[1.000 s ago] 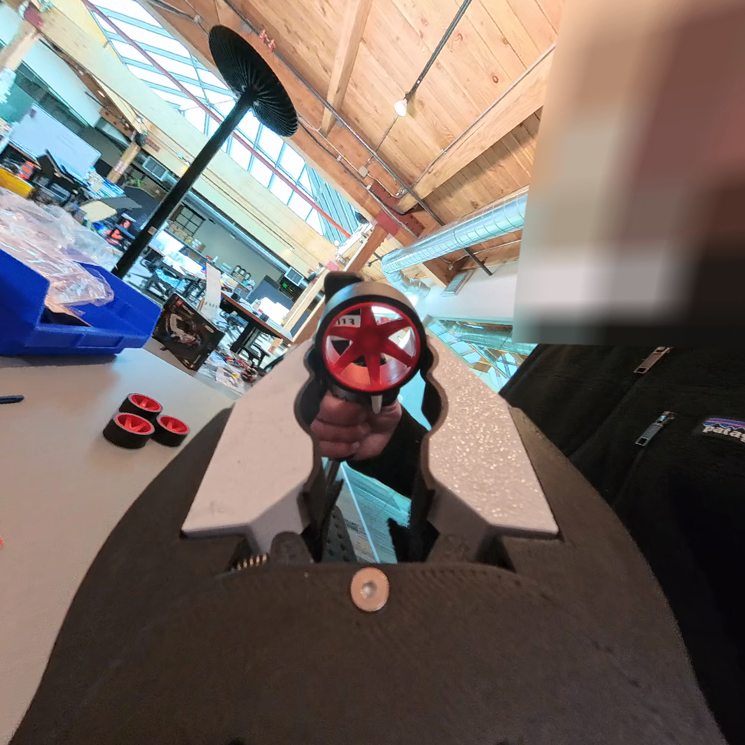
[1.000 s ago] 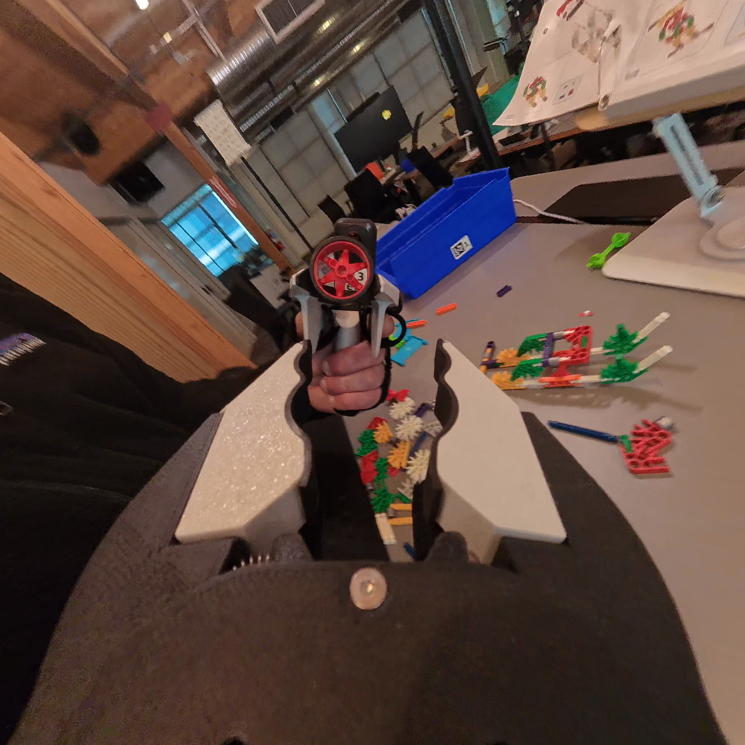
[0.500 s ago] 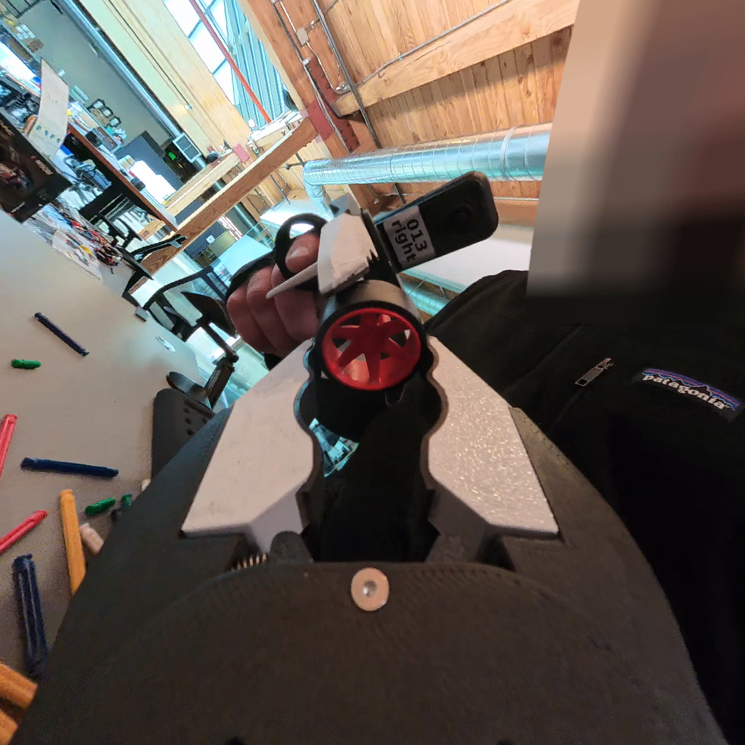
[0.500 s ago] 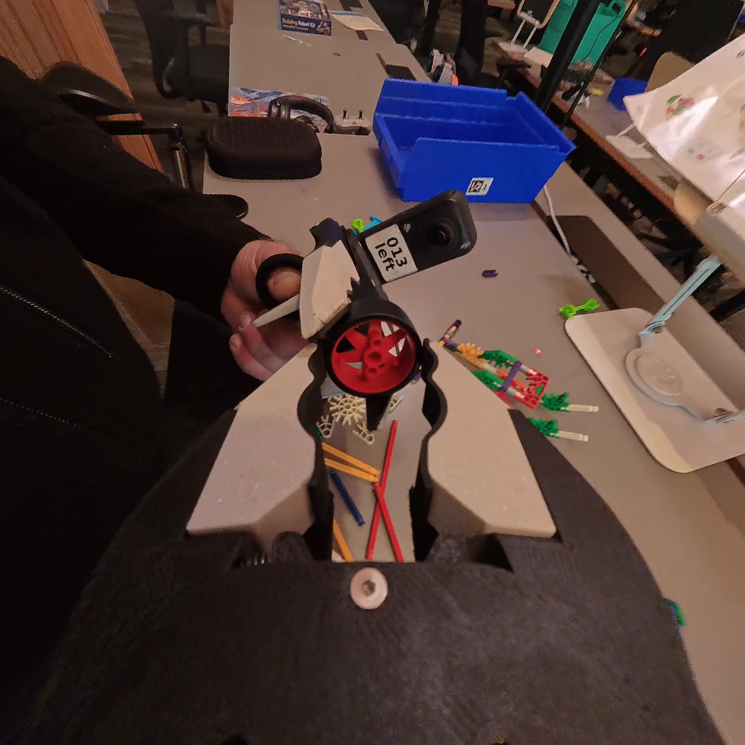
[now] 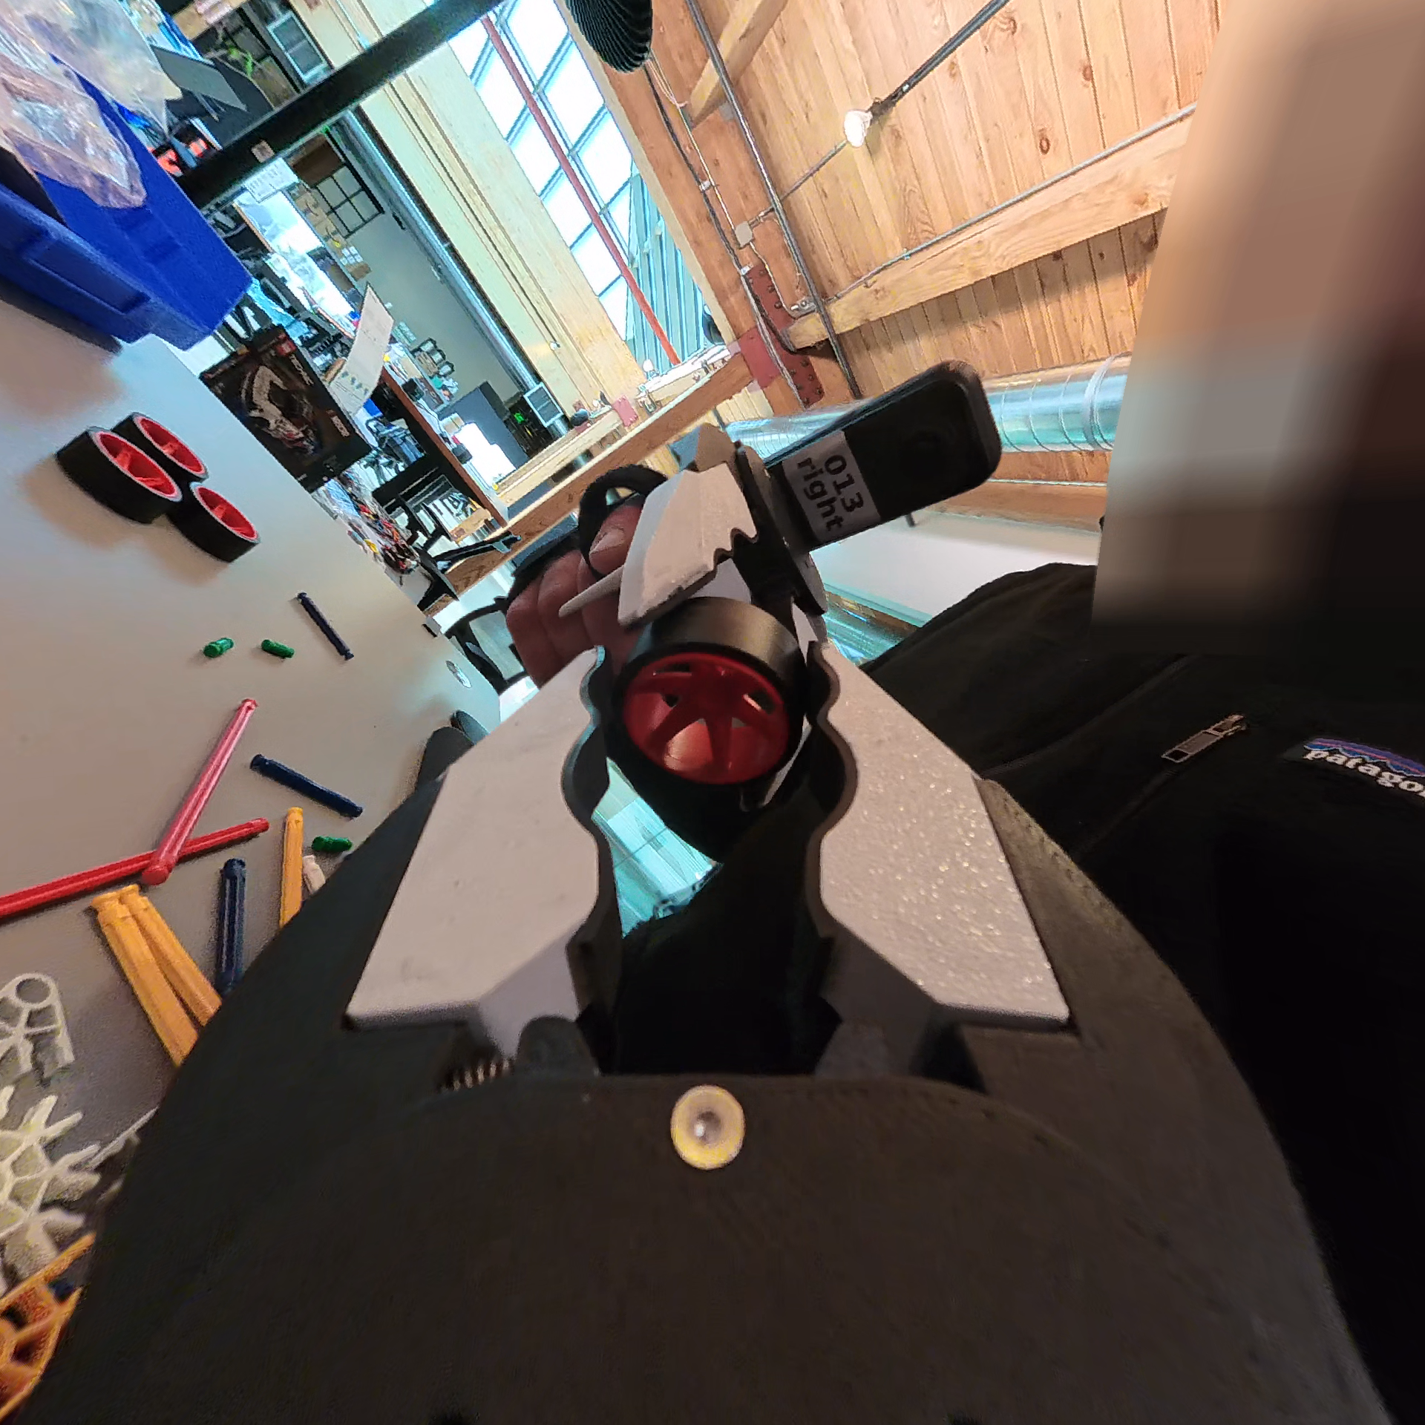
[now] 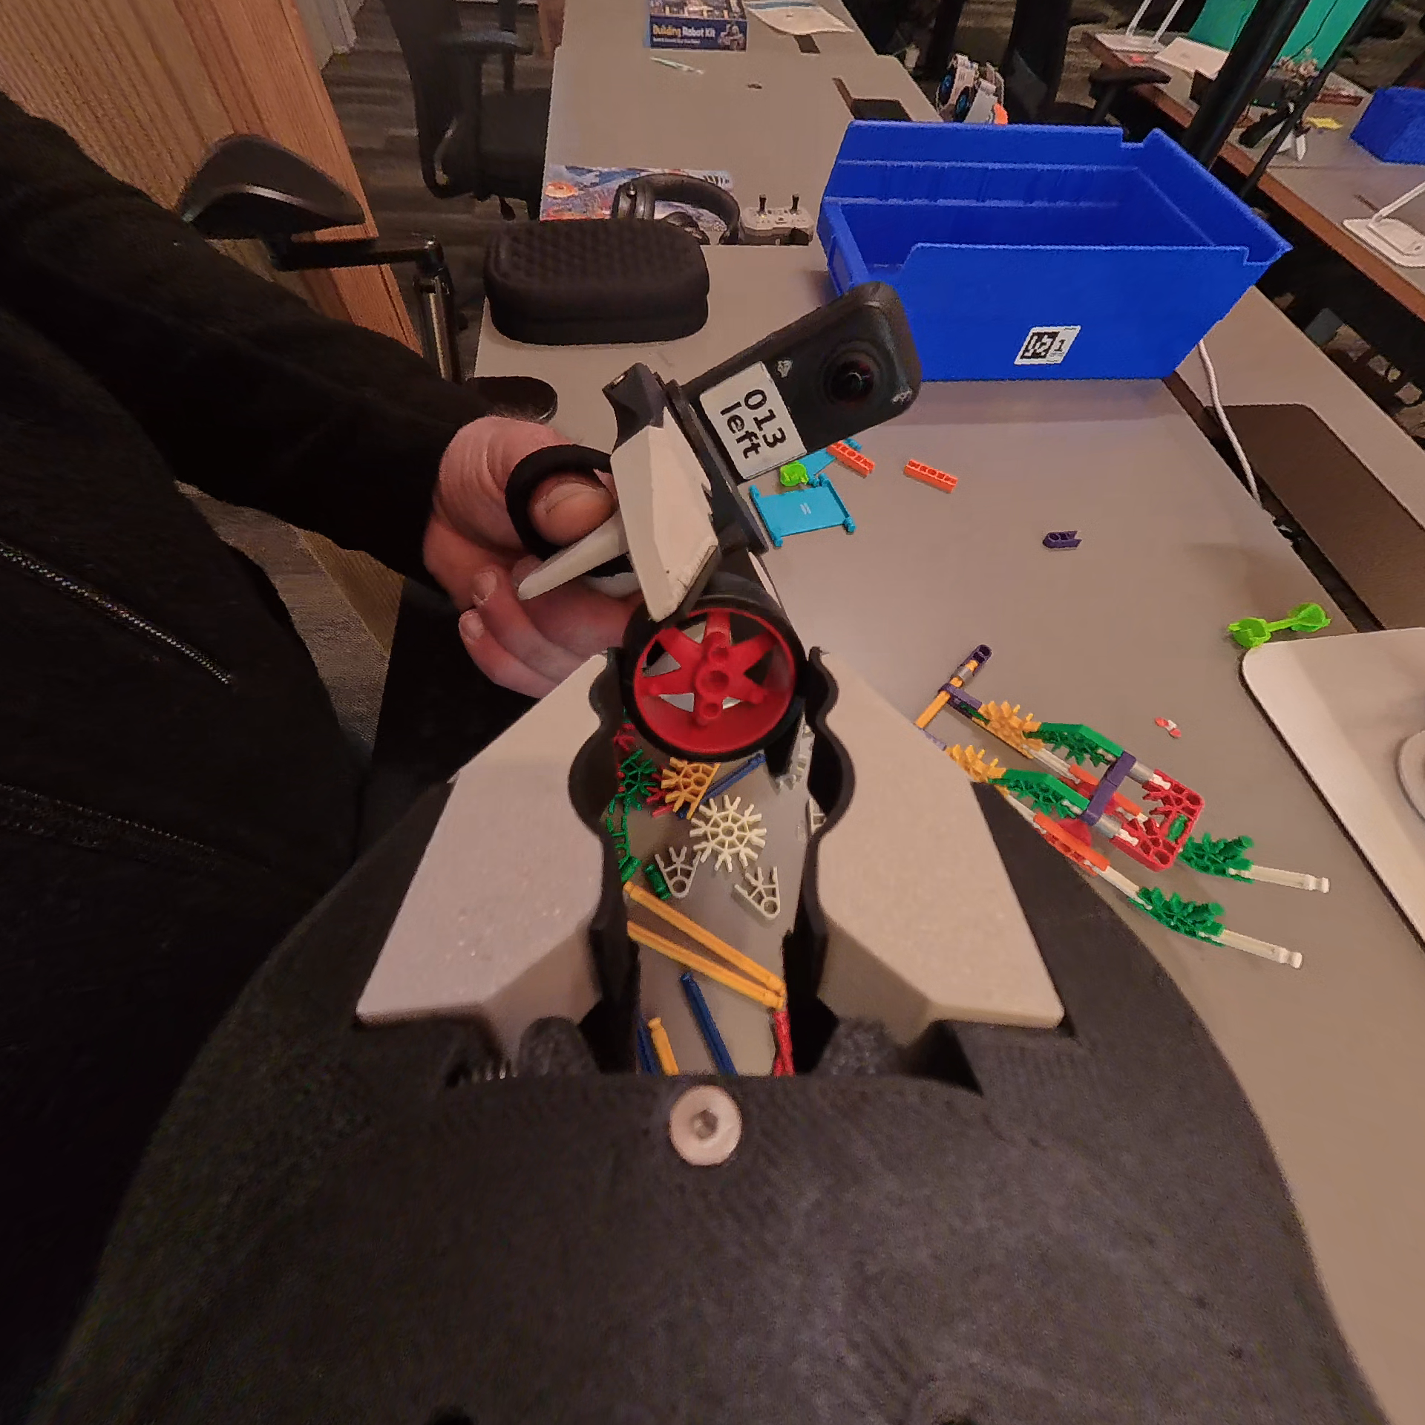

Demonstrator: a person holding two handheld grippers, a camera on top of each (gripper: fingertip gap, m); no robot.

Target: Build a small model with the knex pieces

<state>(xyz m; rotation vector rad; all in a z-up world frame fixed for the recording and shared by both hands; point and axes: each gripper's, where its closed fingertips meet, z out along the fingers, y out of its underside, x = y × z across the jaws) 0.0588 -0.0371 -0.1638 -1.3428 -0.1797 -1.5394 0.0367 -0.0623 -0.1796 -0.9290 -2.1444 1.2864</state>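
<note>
A toy wheel (image 5: pixel 705 732) with a black tyre and red spoked hub hangs in the air between both grippers. My left gripper (image 5: pixel 705 694) is shut on the tyre's sides. In the left wrist view, one of the right gripper's grey fingers (image 5: pixel 678 540) lies over the top of the tyre. In the right wrist view, the same wheel (image 6: pixel 713 682) sits between the tips of my right gripper (image 6: pixel 713 686), which is shut on it. One of the left gripper's fingers (image 6: pixel 667 517) presses the tyre from above, with a hand (image 6: pixel 501 555) on its trigger.
Three more wheels (image 5: pixel 154 486) lie on the grey table (image 6: pixel 1002 601) among coloured rods (image 5: pixel 193 810). White connectors (image 6: pixel 725 833), a part-built model (image 6: pixel 1079 794), a blue bin (image 6: pixel 1041 231), a black case (image 6: pixel 594 277) and a white stand base (image 6: pixel 1349 756) also sit there. The grippers are tip to tip, or close to it.
A second ago only the left gripper held the wheel and the right was open, farther off. The right has come in and shut on the wheel; both grippers have tilted.
</note>
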